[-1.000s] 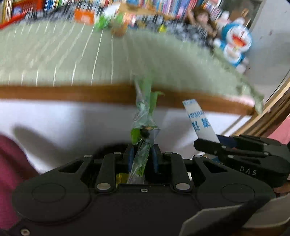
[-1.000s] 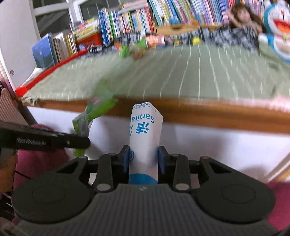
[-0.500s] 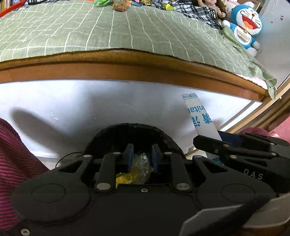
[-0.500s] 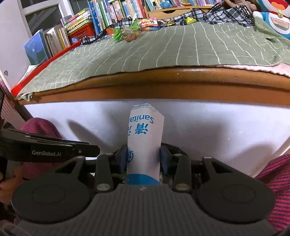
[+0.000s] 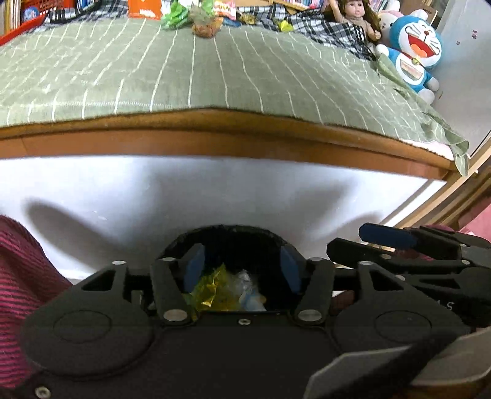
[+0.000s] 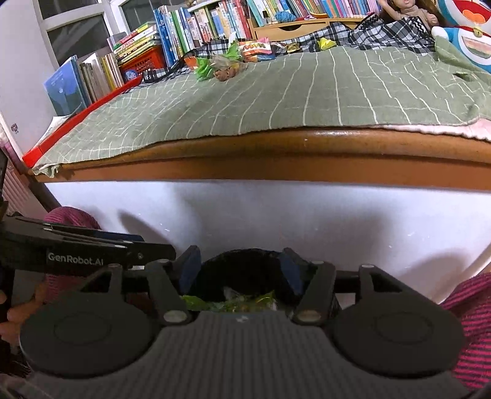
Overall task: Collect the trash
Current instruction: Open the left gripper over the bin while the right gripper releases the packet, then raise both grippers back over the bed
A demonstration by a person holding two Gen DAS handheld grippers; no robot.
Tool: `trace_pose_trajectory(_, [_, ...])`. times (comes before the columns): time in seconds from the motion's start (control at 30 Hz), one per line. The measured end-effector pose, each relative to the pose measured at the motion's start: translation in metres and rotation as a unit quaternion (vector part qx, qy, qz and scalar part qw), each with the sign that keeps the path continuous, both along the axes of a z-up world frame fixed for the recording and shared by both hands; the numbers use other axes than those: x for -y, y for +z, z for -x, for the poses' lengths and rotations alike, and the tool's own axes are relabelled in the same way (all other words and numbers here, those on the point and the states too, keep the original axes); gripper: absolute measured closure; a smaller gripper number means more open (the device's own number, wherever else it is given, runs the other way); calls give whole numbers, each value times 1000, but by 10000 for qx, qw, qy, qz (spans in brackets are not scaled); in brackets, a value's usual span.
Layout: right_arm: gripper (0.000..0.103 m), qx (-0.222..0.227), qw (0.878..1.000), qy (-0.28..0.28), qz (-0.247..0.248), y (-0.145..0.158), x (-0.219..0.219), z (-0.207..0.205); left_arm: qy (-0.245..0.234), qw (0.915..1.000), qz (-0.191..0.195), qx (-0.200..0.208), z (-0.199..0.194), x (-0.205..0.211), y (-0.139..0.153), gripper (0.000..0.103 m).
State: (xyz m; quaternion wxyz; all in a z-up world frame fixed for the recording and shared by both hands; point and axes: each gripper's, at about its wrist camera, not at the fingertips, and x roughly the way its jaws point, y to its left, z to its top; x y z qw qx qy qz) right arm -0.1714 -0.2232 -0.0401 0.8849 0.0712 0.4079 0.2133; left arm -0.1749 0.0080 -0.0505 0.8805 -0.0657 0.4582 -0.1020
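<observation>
Both grippers hang open over a black trash bin (image 5: 233, 233) that stands against the white side of the bed. My left gripper (image 5: 241, 265) holds nothing; below it in the bin lie a yellow foil wrapper (image 5: 211, 290) and clear and white scraps. My right gripper (image 6: 237, 265) is empty too, over the bin (image 6: 242, 261) with green wrappers (image 6: 233, 302) inside. Each gripper shows at the edge of the other's view. More trash lies far back on the bed: green wrappers (image 6: 204, 66), a brown crumpled piece (image 6: 227, 72) and a snack packet (image 6: 256, 49).
The bed has a green checked sheet (image 5: 214, 73) and a brown wooden rail (image 6: 276, 159). A doll (image 5: 356, 15) and a blue plush toy (image 5: 414, 52) sit at its right end. Books (image 6: 190, 27) line the far side. A person's red striped sleeves (image 5: 18, 276) flank the bin.
Both grippers have opened. The green wrapper left my left gripper first, then the white sanitary packet left my right gripper; both are down in the bin.
</observation>
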Motion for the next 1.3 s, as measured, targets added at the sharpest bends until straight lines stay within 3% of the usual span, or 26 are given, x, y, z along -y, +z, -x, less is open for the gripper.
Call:
trace_pose_trajectory(0.23, [28, 480, 9988, 135, 11, 27, 1, -13, 105, 9985, -76, 540, -16, -11, 28, 25])
trace_pose_trajectory(0.47, [25, 1130, 9930, 272, 210, 60, -9, -36, 354, 9916, -187, 1233, -48, -29, 69, 23])
trace_pose_trajectory(0.6, [17, 1478, 9880, 8, 442, 73, -15, -58, 458, 9857, -237, 1607, -76, -39, 87, 19])
trace_pose_trajectory(0.93, [15, 1529, 9839, 281, 880, 72, -53, -139, 621, 9829, -451, 1674, -177, -66, 93, 14])
trace_pose_trajectory(1.17, [16, 1298, 9842, 514, 1090, 57, -82, -184, 683, 9868, -406, 1412, -250, -64, 78, 28])
trace_pose_trajectory(1.3, [19, 1256, 9833, 477, 1228, 51, -91, -203, 867, 9863, -413, 1339, -284, -63, 67, 56])
